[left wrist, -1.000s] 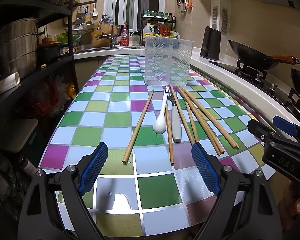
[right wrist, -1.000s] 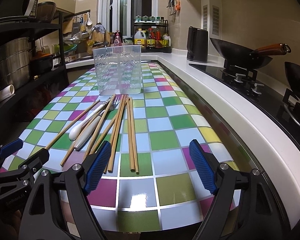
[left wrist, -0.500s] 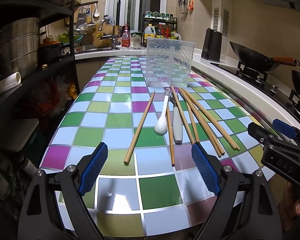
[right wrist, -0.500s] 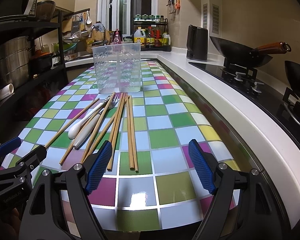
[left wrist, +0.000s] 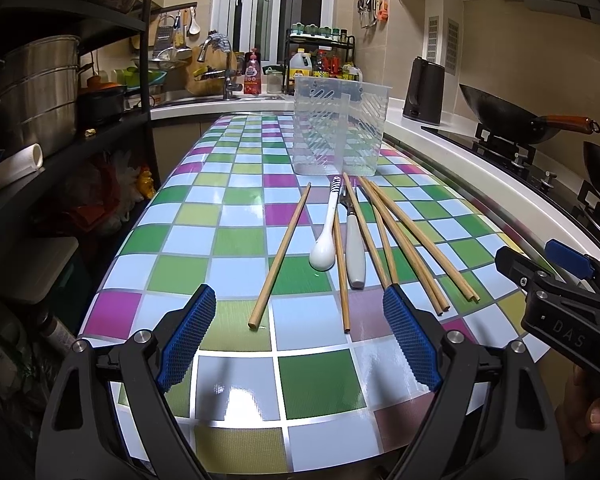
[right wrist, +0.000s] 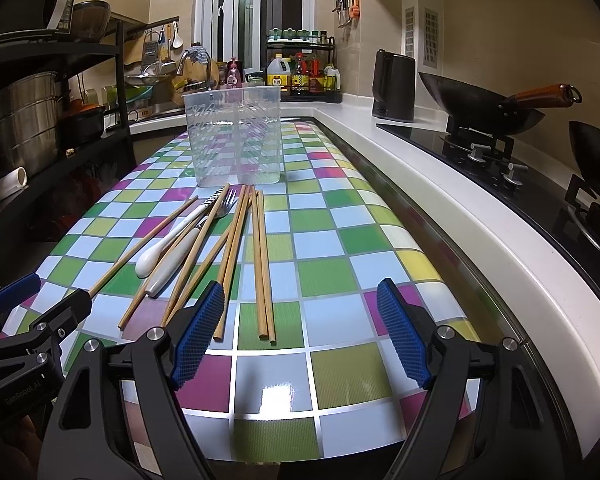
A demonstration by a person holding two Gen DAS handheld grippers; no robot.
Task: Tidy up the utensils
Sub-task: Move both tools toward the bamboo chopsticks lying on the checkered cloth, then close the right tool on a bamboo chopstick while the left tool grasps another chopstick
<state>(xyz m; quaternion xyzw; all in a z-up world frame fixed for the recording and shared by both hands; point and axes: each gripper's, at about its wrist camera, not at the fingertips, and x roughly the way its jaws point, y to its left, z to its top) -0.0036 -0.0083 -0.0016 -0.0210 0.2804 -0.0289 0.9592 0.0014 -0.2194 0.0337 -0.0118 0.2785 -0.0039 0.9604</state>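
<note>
Both spread wide and holding nothing, left claw (left wrist: 298, 336) and right claw (right wrist: 300, 330) low over the checkered worktop (left wrist: 236, 240), near chopsticks (left wrist: 396, 236), spoon (left wrist: 325, 246) and fork (left wrist: 354, 248) fanned before the clear bin (left wrist: 340, 132), probably readying a first pick.

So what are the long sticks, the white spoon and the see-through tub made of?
The chopsticks look like bare bamboo or wood: matte tan. The spoon seems glazed ceramic, glossy white, though it could be plastic. The tub looks like clear plastic with moulded slots.
</note>
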